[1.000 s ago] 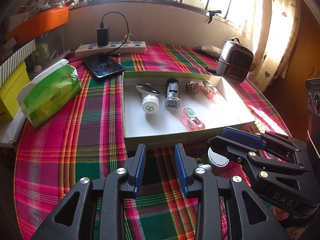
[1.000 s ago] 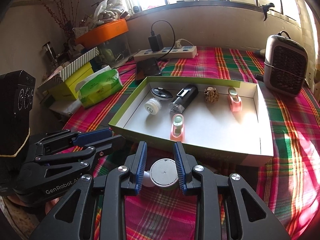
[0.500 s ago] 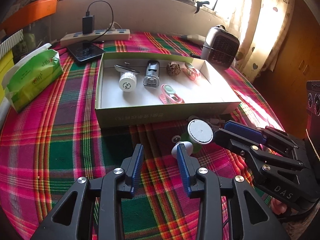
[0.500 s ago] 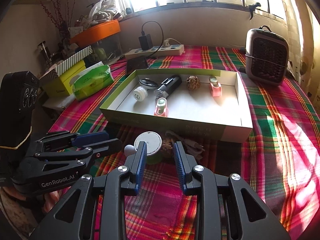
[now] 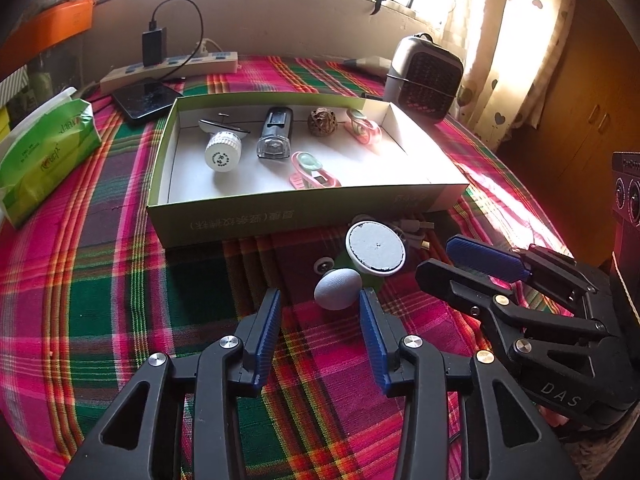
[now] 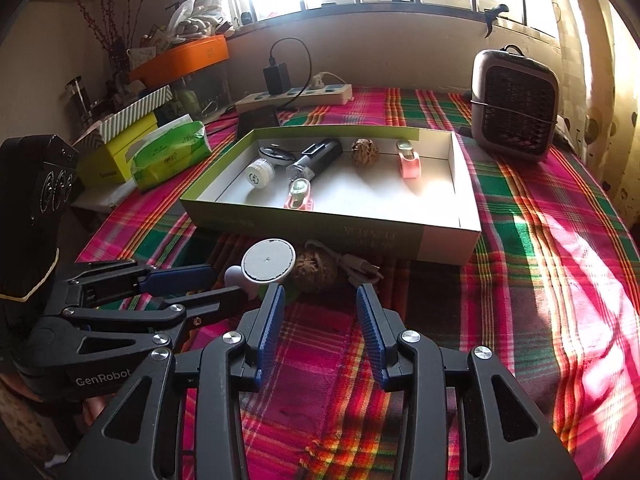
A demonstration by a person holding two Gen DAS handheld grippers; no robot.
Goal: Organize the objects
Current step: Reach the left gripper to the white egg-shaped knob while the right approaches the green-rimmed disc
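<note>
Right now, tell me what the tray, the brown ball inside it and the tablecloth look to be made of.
Tray: seemingly cardboard, green printed outside, matte white inside; thin folded walls.
Brown ball: probably woven rattan or a dried husk; rough, tangled, matte surface. Too small to be sure.
Tablecloth: woven fabric, matte, in a pink, green and red plaid; it creases near the tray.

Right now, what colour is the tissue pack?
The tissue pack is green and white, clearest in the left wrist view.

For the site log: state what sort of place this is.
Most likely a lived-in room at home, not a lab: a table under a plaid cloth, a power strip with a charger plugged in below a barred window, a small heater and heart-print curtains.
</note>
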